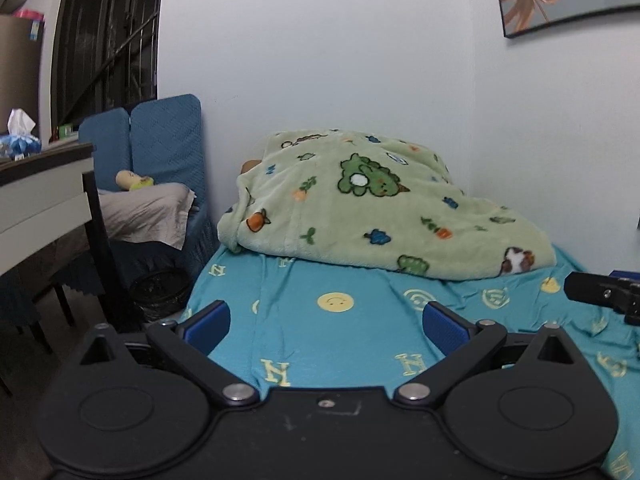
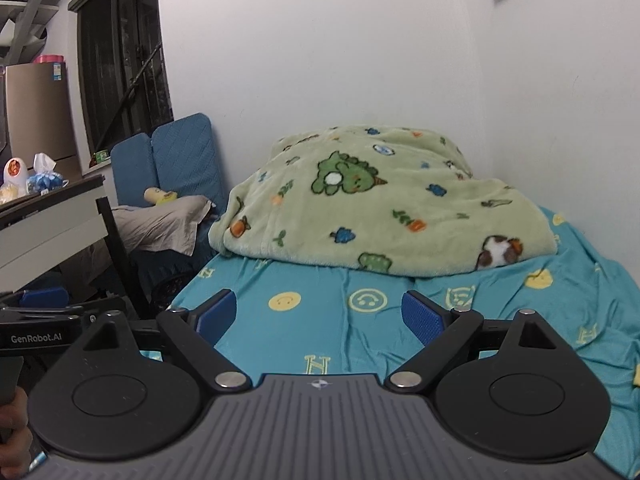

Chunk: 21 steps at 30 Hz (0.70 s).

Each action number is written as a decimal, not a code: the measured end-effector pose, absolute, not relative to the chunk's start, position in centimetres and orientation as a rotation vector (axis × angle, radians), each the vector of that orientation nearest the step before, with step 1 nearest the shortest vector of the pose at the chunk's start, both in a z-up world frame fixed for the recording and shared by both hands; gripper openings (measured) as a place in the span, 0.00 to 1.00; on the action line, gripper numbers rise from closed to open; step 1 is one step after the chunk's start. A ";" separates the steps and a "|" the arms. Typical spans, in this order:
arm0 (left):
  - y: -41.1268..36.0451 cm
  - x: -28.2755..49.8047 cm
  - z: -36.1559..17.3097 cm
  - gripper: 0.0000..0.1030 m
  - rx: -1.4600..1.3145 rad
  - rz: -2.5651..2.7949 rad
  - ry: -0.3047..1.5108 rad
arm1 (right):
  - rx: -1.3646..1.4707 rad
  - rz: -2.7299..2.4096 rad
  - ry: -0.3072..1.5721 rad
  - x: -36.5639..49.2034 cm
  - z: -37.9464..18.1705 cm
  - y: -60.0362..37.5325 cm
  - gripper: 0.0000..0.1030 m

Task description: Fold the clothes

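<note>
Both sets of tongs, the left tongs [image 1: 326,314] and the right tongs [image 2: 318,306], were held wide open with nothing gripped, low over the turquoise bed sheet [image 1: 352,344]. No garment for folding was seen; only a green dinosaur-print blanket [image 2: 380,204] was heaped at twelve o'clock, well apart from the pads, its long axis running nine to three. Neither hand was judged clearly nearer. Soft, bulky plush was shown, loosely bunched.
</note>
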State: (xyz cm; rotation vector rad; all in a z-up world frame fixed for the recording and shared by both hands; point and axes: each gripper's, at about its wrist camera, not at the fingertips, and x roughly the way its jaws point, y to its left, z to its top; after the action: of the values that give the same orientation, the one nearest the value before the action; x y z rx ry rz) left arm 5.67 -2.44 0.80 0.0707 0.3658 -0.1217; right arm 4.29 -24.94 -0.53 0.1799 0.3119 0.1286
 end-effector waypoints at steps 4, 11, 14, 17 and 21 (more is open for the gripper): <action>-2.6 6.3 -0.3 1.00 0.075 -0.118 0.402 | 0.169 0.129 0.315 4.1 -2.0 -25.2 0.89; -2.5 6.8 -0.9 1.00 0.064 -0.115 0.412 | 0.176 0.113 0.337 4.9 -3.0 -25.7 0.89; -2.3 6.9 -1.0 1.00 0.054 -0.115 0.423 | 0.179 0.105 0.341 5.0 -3.3 -25.8 0.89; -2.4 6.9 -0.9 1.00 0.065 -0.107 0.416 | 0.185 0.098 0.341 5.0 -3.4 -25.9 0.89; -2.4 6.9 -1.1 1.00 0.063 -0.116 0.426 | 0.185 0.102 0.341 4.9 -3.4 -25.7 0.89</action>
State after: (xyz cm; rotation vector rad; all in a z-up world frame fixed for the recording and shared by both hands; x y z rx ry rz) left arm 6.90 -2.45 -1.06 0.0626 0.4260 -0.1161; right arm 4.92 -25.74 -3.36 0.1847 0.3409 0.1016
